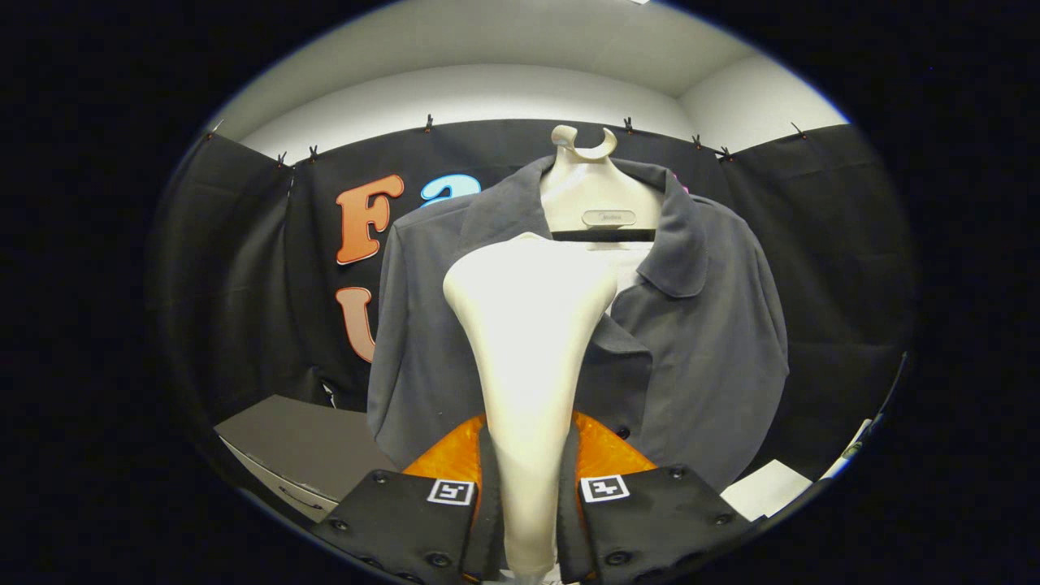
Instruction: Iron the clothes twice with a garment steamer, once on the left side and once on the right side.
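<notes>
A cream garment steamer head stands upright between my fingers, its handle clamped by both of them. My gripper is shut on that handle. Just beyond the steamer head hangs a grey collared shirt on a cream hanger, in front of the black cloth wall. The steamer's wide top is level with the shirt's upper chest, near the collar opening. I cannot tell whether the head touches the fabric. The steamer hides the middle of the shirt's front.
A grey box sits low to the left of the shirt. White sheets of paper lie low to the right. The black cloth wall closes the space behind the shirt.
</notes>
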Demonstrator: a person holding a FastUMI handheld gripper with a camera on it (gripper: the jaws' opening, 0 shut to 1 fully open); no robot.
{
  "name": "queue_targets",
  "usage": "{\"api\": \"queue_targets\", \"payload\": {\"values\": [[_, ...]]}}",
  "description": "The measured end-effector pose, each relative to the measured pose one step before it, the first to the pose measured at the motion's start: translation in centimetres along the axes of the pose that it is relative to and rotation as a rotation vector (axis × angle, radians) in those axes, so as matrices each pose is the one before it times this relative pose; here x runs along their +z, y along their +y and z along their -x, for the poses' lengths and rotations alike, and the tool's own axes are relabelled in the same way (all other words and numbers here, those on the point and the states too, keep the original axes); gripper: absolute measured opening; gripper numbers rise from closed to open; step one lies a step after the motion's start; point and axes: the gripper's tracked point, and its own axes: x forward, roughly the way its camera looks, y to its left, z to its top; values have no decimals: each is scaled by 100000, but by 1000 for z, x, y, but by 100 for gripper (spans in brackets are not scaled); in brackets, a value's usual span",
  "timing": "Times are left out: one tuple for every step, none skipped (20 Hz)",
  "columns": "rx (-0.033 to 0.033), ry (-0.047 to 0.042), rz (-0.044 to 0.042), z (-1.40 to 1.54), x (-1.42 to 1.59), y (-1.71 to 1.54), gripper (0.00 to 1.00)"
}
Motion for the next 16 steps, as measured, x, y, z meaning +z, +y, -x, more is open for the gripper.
{"api": "queue_targets", "payload": {"values": [[1078, 510, -175, -429, -548, 72, 34], [680, 552, -87, -274, -614, -26, 34], [832, -226, 61, -211, -386, -9, 34], [712, -348, 352, -14, -332, -80, 34], [410, -270, 771, -92, -320, -92, 34], [306, -181, 1232, -8, -326, -53, 34], [168, -150, 1145, -24, -330, -73, 34], [234, 189, 569, -127, -325, -108, 34], [354, 356, -104, -23, -430, -42, 34], [236, 884, -338, 110, -540, -21, 34], [-58, 839, -229, 4, -627, -116, 34], [11, 1120, -257, 123, -797, -111, 34], [-57, 1115, -195, -5, -859, -51, 34], [-180, 1158, -48, 81, -813, -128, 34], [-22, 1073, 215, 94, -840, 19, 34], [-51, 973, 90, 72, -770, -45, 34]]}}
